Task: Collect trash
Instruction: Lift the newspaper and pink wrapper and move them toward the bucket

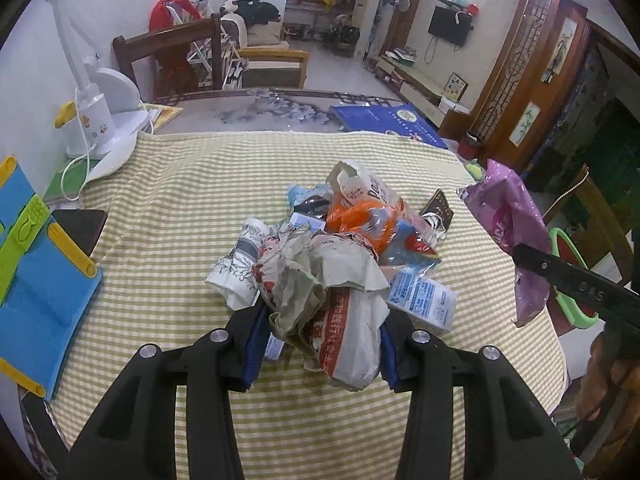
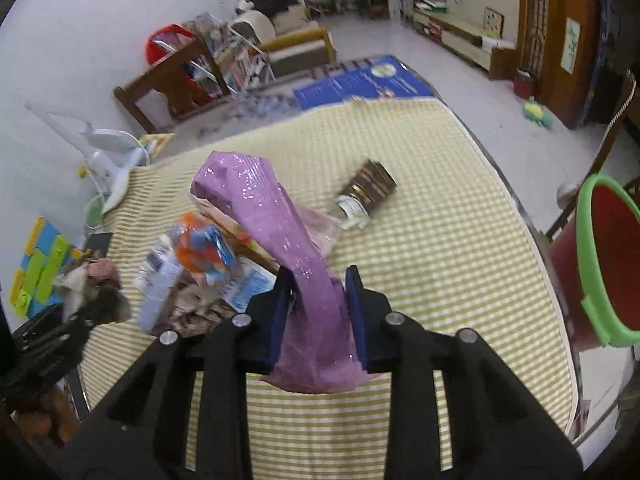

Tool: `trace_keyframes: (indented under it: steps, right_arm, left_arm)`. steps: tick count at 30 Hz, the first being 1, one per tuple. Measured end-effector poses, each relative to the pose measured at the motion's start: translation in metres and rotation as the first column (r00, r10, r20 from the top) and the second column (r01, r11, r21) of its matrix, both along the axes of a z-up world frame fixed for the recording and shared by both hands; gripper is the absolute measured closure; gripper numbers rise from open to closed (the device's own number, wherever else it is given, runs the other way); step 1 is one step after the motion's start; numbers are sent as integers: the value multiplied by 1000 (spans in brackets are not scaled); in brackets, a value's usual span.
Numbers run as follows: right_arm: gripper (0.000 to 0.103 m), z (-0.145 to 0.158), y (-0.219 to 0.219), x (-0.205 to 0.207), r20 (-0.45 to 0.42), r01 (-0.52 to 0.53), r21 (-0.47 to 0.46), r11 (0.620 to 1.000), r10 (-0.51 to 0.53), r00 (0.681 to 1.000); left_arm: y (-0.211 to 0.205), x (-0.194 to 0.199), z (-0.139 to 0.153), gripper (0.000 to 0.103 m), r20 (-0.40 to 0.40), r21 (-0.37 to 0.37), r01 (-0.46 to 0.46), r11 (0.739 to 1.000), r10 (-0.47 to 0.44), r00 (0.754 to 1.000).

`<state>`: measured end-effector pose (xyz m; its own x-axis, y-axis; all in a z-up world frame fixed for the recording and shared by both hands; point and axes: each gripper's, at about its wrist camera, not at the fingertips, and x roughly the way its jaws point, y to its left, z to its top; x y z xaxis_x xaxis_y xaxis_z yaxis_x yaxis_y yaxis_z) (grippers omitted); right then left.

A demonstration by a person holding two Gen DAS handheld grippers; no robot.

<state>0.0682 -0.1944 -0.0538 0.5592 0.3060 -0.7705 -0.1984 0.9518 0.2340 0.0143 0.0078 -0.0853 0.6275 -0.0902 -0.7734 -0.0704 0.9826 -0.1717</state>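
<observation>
A heap of trash lies mid-table on the yellow checked cloth: wrappers, an orange bag, white packets. My left gripper is shut on a crumpled beige paper wad at the heap's near edge. My right gripper is shut on a purple plastic wrapper and holds it up above the cloth; the wrapper also shows in the left wrist view. A brown wrapper lies apart on the cloth. A red bin with a green rim stands beside the table's right edge.
A white desk lamp and a blue and green toy sit at the table's left side. A blue book lies at the far edge. A wooden chair stands behind the table.
</observation>
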Motion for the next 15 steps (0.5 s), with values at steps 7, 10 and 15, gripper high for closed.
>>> trace_keyframes:
  steps: [7, 10, 15]
  right_arm:
    - [75, 11, 9, -4, 25, -39, -10, 999, 39, 999]
    - [75, 14, 11, -6, 37, -42, -15, 999, 43, 998]
    - [75, 24, 5, -9, 66, -27, -15, 1000, 28, 997]
  left_arm:
    - [2, 0, 2, 60, 7, 0, -10, 1000, 10, 1000]
    - [2, 0, 5, 60, 12, 5, -11, 1000, 11, 1000]
    - [-4, 6, 12, 60, 28, 4, -1, 1000, 1, 1000]
